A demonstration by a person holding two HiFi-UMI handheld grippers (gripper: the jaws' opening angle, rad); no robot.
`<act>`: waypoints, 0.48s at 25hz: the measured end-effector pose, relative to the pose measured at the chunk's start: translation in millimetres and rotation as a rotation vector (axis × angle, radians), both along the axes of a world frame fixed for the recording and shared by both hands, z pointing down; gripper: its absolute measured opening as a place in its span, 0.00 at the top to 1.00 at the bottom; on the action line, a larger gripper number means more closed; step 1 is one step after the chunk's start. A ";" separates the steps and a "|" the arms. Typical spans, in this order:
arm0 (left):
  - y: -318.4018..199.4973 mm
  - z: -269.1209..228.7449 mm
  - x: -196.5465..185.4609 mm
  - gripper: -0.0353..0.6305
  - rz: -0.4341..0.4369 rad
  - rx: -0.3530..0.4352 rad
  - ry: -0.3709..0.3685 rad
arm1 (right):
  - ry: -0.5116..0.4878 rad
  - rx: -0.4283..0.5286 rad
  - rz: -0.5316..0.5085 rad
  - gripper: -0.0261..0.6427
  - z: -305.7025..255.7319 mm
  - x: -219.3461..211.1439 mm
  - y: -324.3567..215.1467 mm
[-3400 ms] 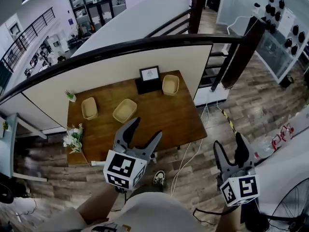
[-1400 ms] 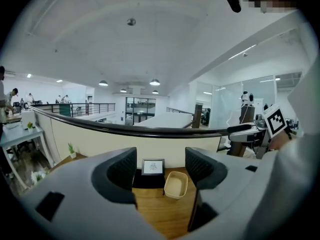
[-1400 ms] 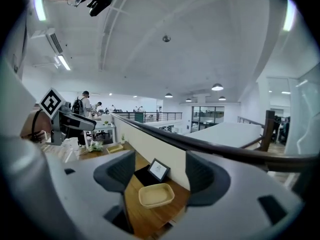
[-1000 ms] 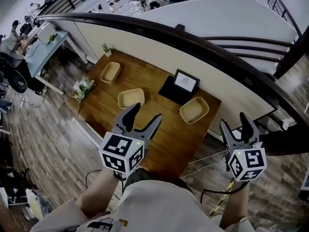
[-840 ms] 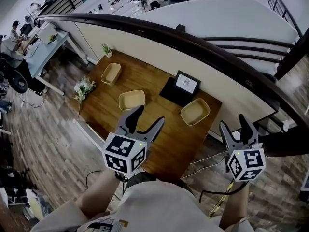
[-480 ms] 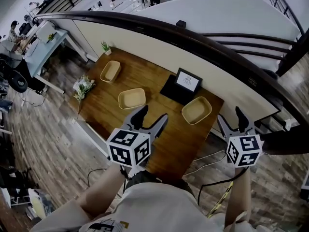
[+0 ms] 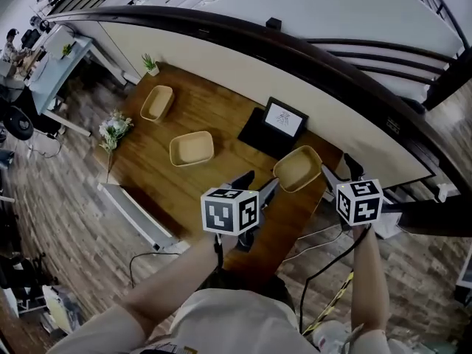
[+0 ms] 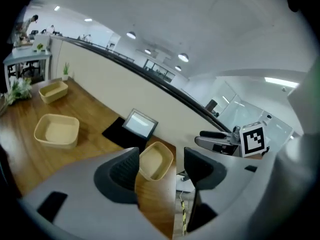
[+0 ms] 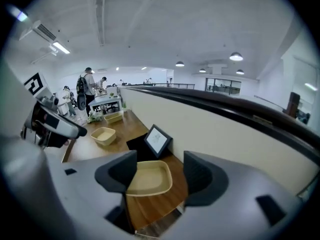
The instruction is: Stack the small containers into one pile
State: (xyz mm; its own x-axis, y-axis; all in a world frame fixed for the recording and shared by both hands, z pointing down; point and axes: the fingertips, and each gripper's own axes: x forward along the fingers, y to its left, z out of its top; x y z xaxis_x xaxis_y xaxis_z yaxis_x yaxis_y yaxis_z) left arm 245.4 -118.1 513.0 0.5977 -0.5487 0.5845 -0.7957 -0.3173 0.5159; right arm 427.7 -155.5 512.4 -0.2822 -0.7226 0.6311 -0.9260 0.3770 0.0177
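Observation:
Three small tan containers sit on the wooden table (image 7: 214, 120): one at the far left (image 7: 156, 102), one in the middle (image 7: 192, 148), one near the right end (image 7: 297, 168). My right gripper (image 7: 335, 166) hovers at that right container's right side; its jaws are closing. In the right gripper view the container (image 9: 147, 178) shows in the gap, untouched by the pads. My left gripper (image 7: 259, 181) is open just left of the same container (image 8: 156, 160), which lies beyond its fingers, nothing held.
A small framed screen (image 7: 280, 120) on a black mat stands just behind the right container. White flowers (image 7: 112, 127) and a small potted plant (image 7: 150, 63) mark the table's left end. A dark railing (image 7: 295, 46) runs behind. The table's right edge drops to the floor.
Both grippers have moved forward over the table toward the right container. The right gripper swung in from beside the table to the container's right rim.

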 end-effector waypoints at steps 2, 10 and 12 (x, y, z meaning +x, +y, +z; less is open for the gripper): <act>-2.5 29.8 6.8 0.52 -0.017 -0.079 0.008 | 0.010 -0.030 -0.005 0.52 21.0 1.4 -11.7; -10.7 133.3 38.0 0.52 -0.116 -0.328 0.048 | 0.015 -0.167 0.005 0.55 106.7 10.8 -36.2; -13.8 150.6 44.5 0.52 -0.127 -0.368 0.058 | 0.007 -0.194 0.015 0.56 123.0 12.4 -38.4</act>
